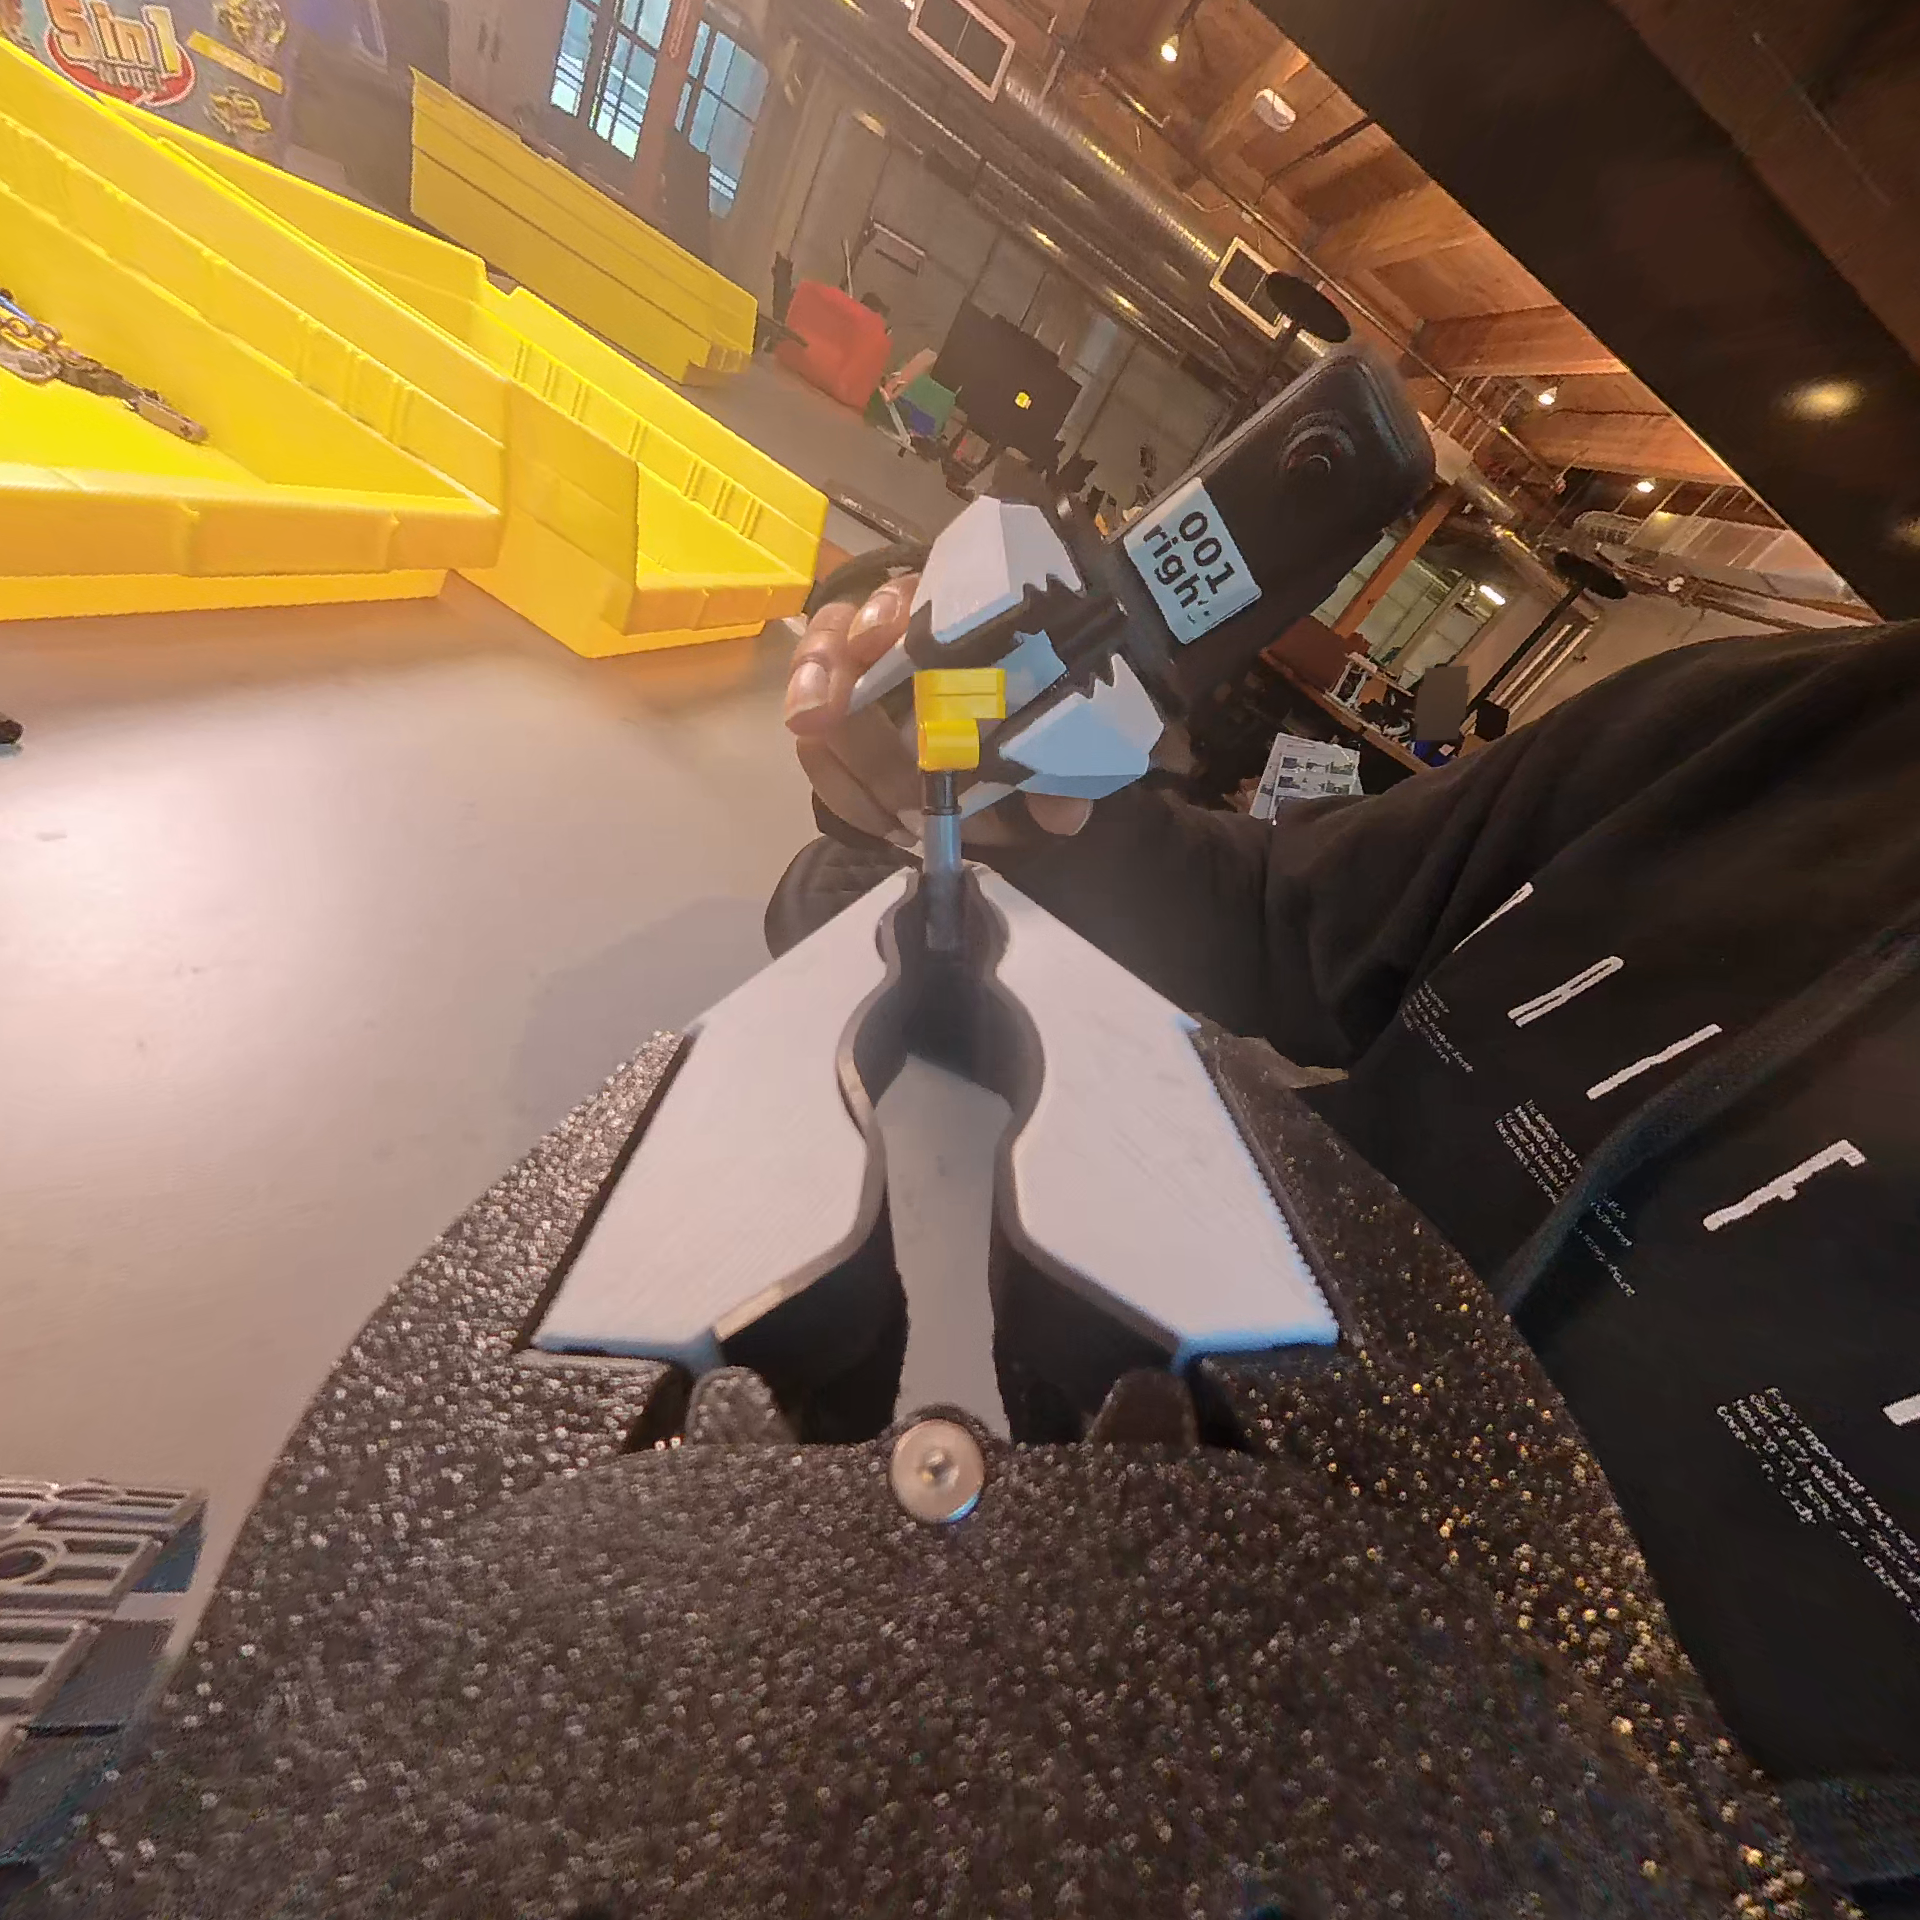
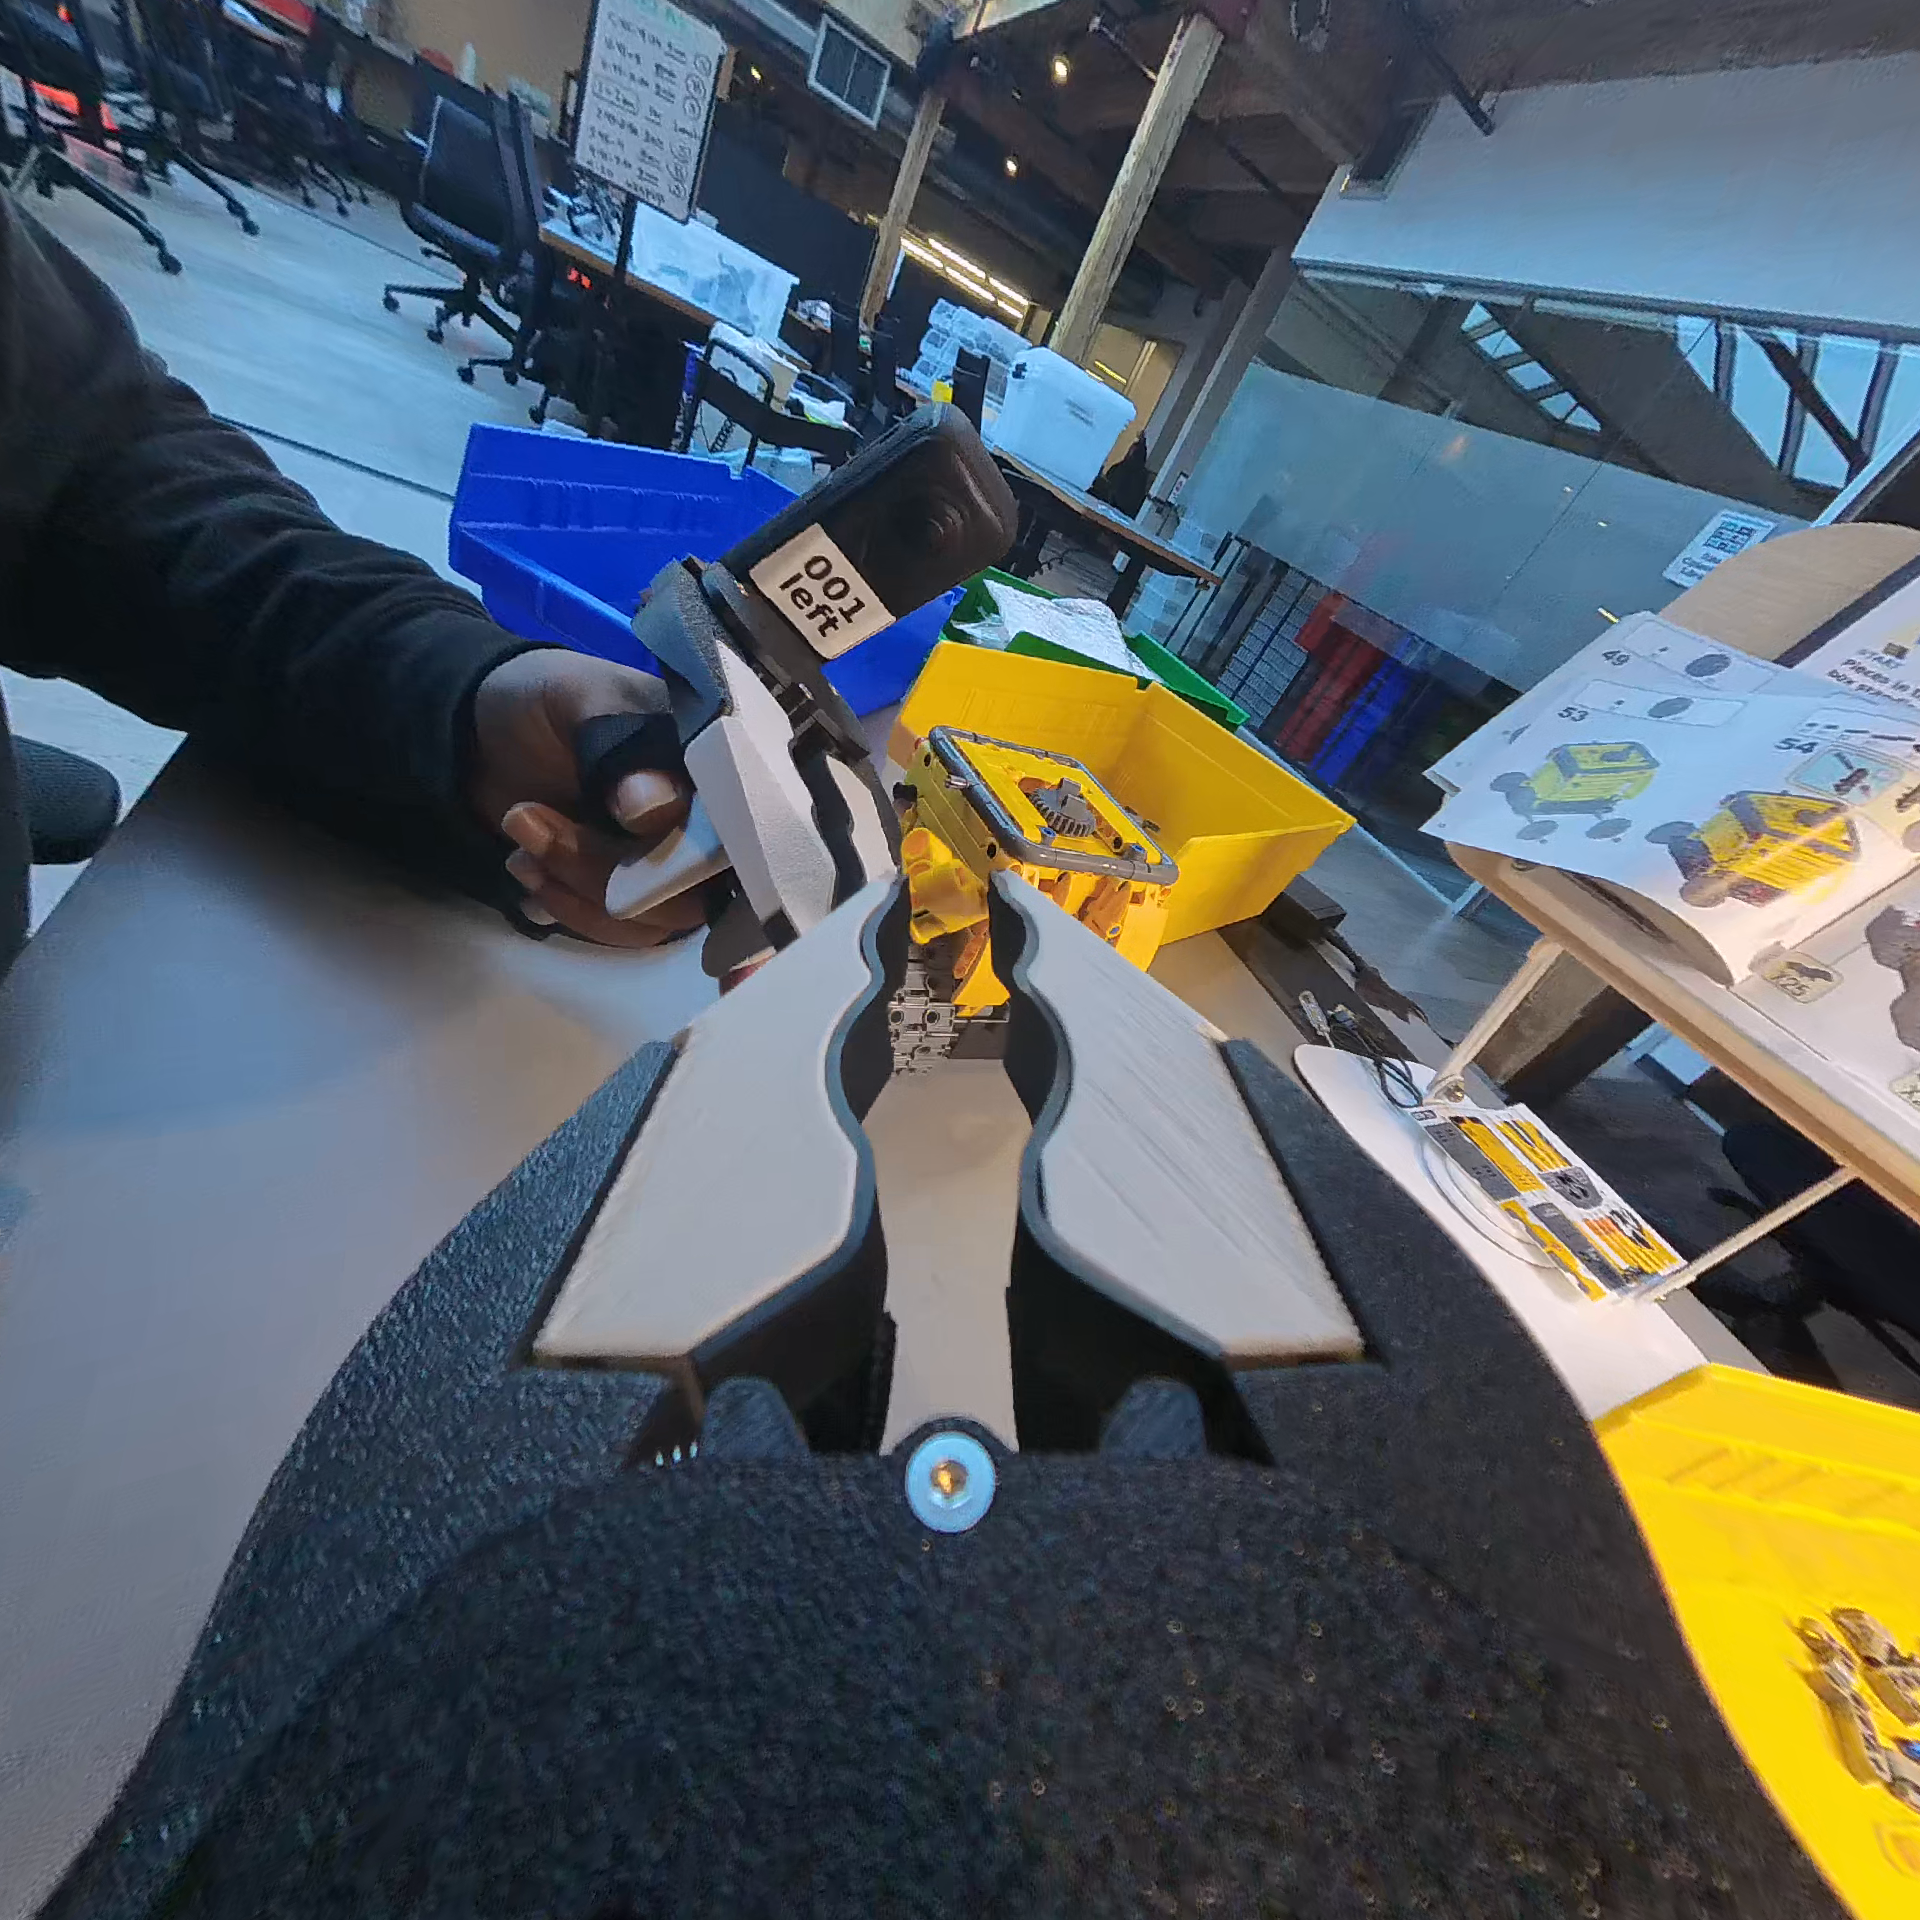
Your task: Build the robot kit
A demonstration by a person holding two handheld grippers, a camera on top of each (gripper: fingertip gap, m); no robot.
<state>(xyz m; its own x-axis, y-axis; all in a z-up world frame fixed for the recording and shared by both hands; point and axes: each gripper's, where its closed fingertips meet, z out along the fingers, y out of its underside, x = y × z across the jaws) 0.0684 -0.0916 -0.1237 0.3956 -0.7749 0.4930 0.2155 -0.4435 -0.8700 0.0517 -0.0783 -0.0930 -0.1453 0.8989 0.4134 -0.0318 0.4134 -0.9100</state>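
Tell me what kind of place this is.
Likely an open workshop or lab office: yellow parts bins on a grey table, rolling office chairs at desks behind, and exposed wooden ceiling beams with ducting overhead.

You see yellow bins (image 1: 644, 520) on the tabletop (image 1: 364, 831), a blue bin (image 2: 582, 540), instruction booklet (image 2: 1683, 790), office chairs (image 2: 468, 208).

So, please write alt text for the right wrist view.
The right gripper is closed on a yellow and grey brick-built model above a grey table. The left gripper touches the model; yellow plastic bin behind.
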